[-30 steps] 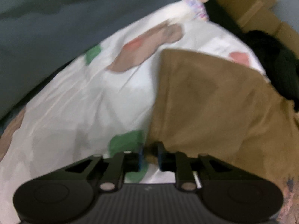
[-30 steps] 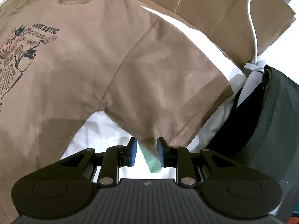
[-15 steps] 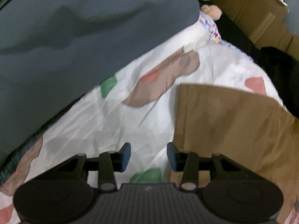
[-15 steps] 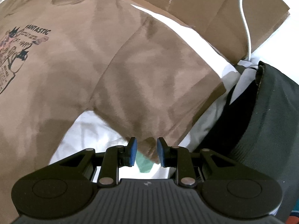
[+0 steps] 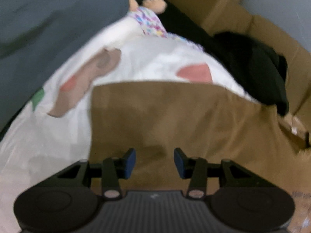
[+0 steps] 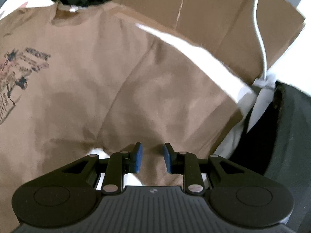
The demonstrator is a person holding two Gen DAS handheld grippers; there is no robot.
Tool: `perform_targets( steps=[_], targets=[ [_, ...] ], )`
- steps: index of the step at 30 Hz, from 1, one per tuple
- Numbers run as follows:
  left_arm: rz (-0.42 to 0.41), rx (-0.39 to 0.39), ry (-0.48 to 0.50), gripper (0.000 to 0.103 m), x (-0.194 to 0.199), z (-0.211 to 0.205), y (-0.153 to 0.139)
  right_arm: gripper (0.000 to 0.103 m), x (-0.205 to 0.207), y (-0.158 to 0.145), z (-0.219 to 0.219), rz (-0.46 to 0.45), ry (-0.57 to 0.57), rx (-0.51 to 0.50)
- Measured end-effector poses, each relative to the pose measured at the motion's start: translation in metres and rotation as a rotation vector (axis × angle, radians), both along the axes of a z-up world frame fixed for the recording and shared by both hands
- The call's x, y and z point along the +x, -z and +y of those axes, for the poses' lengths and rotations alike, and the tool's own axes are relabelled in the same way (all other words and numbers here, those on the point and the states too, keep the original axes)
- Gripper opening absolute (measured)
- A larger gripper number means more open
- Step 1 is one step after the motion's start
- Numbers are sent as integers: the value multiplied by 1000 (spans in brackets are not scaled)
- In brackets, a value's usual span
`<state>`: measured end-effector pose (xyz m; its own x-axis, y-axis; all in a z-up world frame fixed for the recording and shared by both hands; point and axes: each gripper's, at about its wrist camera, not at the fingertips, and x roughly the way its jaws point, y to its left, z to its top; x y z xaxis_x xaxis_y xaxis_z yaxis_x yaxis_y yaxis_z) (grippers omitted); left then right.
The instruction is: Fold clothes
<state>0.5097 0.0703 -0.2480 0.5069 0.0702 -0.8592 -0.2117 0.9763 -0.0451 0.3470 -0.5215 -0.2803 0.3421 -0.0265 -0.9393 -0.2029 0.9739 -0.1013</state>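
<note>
A second ago the left gripper (image 5: 154, 160) pinched the tee's (image 6: 81, 89) hem at its corner; it has let go and slid inward, its jaws now released and hovering over the cloth. The right gripper (image 6: 152, 160) has crept up the sleeve (image 6: 167, 101), jaws part-open, fabric between but not plainly clenched. The tee lies flat, chest up, on the bed (image 5: 58, 139), so folding is barely begun. The chest print is too blurred to read.
</note>
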Motion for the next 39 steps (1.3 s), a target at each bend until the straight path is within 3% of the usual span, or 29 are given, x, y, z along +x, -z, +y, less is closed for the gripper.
perform_targets(
  steps=[2, 5, 8, 12, 16, 18, 20, 22, 25, 27, 31, 33, 35, 39],
  targets=[
    [42, 20, 5, 47, 6, -1, 10, 29, -3, 8, -1, 12, -21, -26],
    [70, 37, -13, 51, 13, 6, 18, 43, -3, 10, -9, 9, -13, -25],
    [86, 47, -13, 53, 13, 7, 19, 44, -2, 9, -15, 22, 13, -23],
    [137, 143, -23, 64, 6, 7, 18, 45, -9, 7, -15, 35, -12, -56],
    [150, 117, -79, 61, -13, 13, -4, 47, -5, -4, -20, 93, 48, -45],
    [147, 111, -78, 62, -22, 12, -20, 48, -9, -25, -19, 59, 37, -41],
    [129, 107, -86, 62, -36, 15, -46, 54, -11, -42, -20, 36, 35, -17],
    [108, 86, -106, 62, -46, 22, -70, 61, -16, -77, -23, 11, 32, 54],
    [65, 60, -117, 62, -65, 30, -119, 71, -23, -119, -23, -73, 18, 79],
    [34, 46, -99, 68, -80, 36, -159, 74, -29, -143, -23, -121, 11, 83],
    [-45, 47, -63, 70, -111, 41, -240, 80, -42, -202, -26, -232, 23, 111],
    [-91, 31, -79, 78, -129, 43, -270, 86, -47, -222, -28, -259, 44, 150],
    [-121, 18, -98, 78, -154, 48, -302, 96, -56, -247, -30, -291, 82, 213],
    [-173, 45, -116, 81, -209, 58, -362, 100, -74, -277, -27, -300, 127, 299]
  ],
)
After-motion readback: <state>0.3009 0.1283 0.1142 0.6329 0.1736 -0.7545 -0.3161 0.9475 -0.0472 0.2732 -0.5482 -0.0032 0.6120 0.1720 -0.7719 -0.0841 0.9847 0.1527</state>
